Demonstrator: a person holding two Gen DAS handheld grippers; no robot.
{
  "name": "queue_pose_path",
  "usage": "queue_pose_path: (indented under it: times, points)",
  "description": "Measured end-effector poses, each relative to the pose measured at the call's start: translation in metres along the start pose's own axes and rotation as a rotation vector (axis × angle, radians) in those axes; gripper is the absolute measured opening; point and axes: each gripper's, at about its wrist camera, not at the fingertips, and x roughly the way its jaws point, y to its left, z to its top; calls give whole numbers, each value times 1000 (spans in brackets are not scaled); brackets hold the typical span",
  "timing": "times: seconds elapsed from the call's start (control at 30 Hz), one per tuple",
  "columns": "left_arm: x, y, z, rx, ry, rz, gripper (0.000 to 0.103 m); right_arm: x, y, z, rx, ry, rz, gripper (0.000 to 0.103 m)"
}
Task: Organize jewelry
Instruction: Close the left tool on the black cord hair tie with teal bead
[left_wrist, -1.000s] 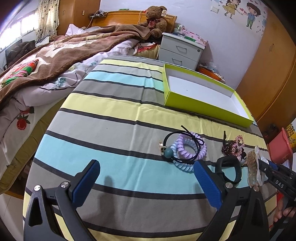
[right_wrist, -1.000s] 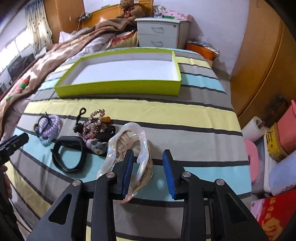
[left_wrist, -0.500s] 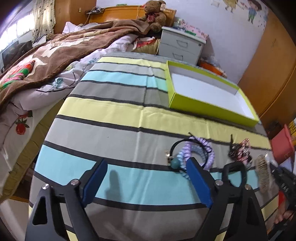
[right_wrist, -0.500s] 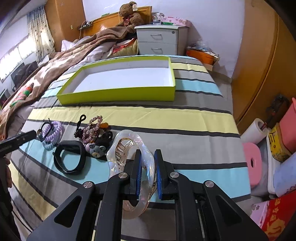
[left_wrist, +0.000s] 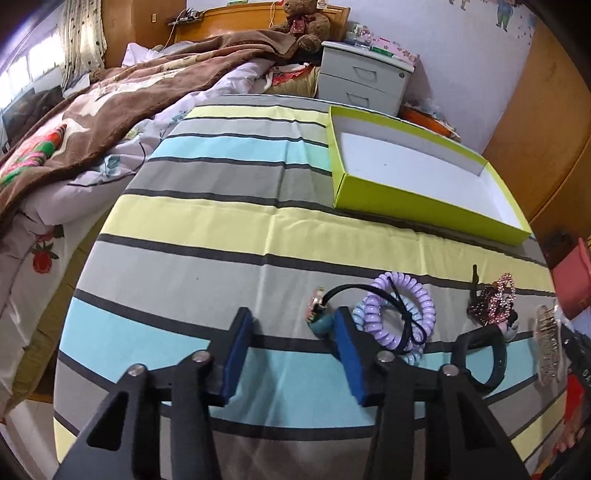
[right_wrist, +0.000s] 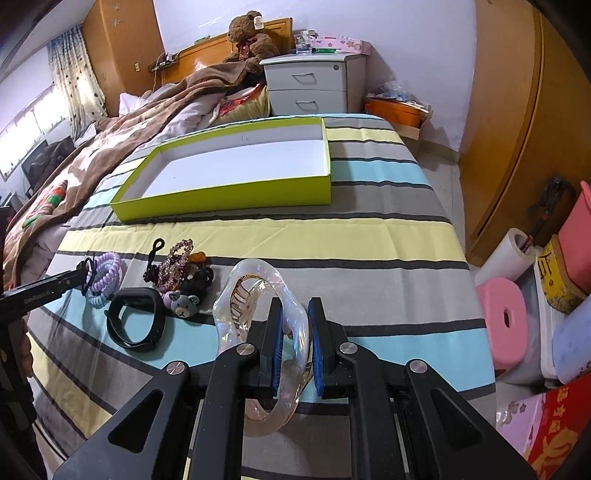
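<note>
My right gripper is shut on a clear hair claw, which stands up between the blue pads. My left gripper hovers low over the striped sheet, jaws closing. A black hair tie with a teal bead lies just inside its right finger, and the pads do not press on it. Beside it lie purple and blue spiral hair ties, a black band and a pink beaded clip. A grey bear hair tie lies by the band. The lime-green box stands empty farther back.
A brown blanket and bedding cover the left side of the bed. A grey nightstand and a teddy bear are behind the box. A pink stool, a paper roll and boxes crowd the floor at right by the wooden wardrobe.
My left jaws have narrowed a lot and slid right toward the beaded hair tie. My right jaws closed onto the clear hair claw and tipped it upright.
</note>
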Motion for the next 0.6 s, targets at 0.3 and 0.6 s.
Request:
queue_pose_path:
  times: [0.3,0.6]
  points:
    - [3,-13,3,49,-10,14,29,1,-1,-1,2,4,8,14]
    - [-3,-15,4,46,-29,-3,16,-2,-3,0,6,-4,7,14]
